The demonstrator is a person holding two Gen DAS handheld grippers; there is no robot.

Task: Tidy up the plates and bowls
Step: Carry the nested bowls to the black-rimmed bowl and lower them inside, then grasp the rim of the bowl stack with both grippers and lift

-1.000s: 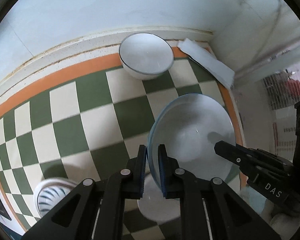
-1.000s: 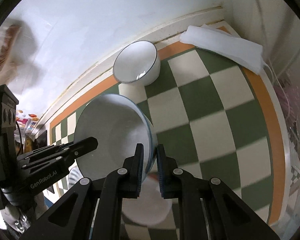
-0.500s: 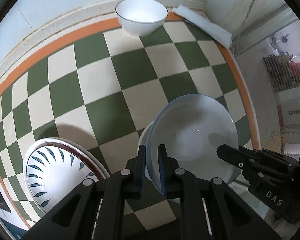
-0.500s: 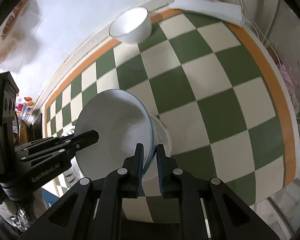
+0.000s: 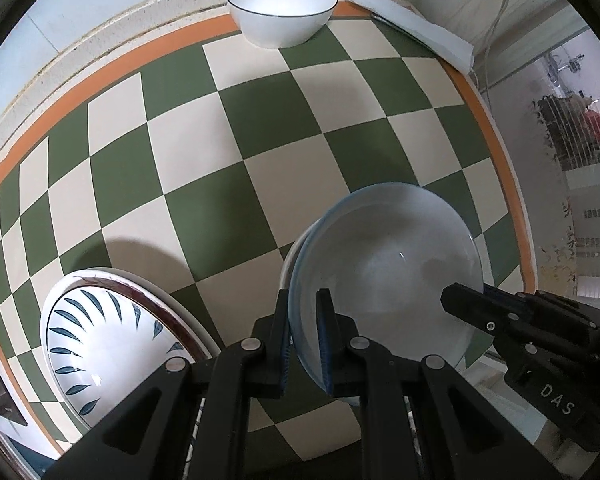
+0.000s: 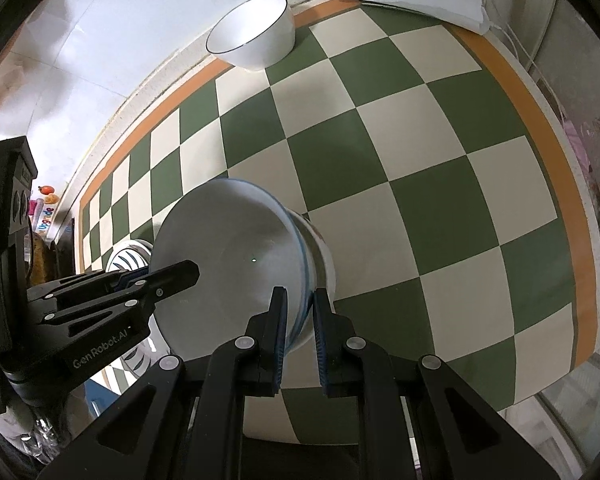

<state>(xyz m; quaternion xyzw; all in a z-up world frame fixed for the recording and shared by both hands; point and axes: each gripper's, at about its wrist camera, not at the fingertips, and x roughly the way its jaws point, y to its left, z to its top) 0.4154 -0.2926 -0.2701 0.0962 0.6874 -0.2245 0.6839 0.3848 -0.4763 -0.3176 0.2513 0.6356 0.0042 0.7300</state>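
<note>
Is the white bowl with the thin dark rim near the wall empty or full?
Empty. The white bowl with the thin dark rim stands upright, and its inside shows only bare white surface.

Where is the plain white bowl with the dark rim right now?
The white bowl sits at the far edge of the checkered tablecloth, against the wall, just left of the folded white cloth; both wrist views show it at top centre.

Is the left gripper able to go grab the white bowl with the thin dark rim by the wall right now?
Probably not yet. The left gripper is shut on the rim of the pale blue-edged bowl, which the right gripper also pinches. The checkered cloth up to the white bowl with the thin dark rim looks bare.
</note>
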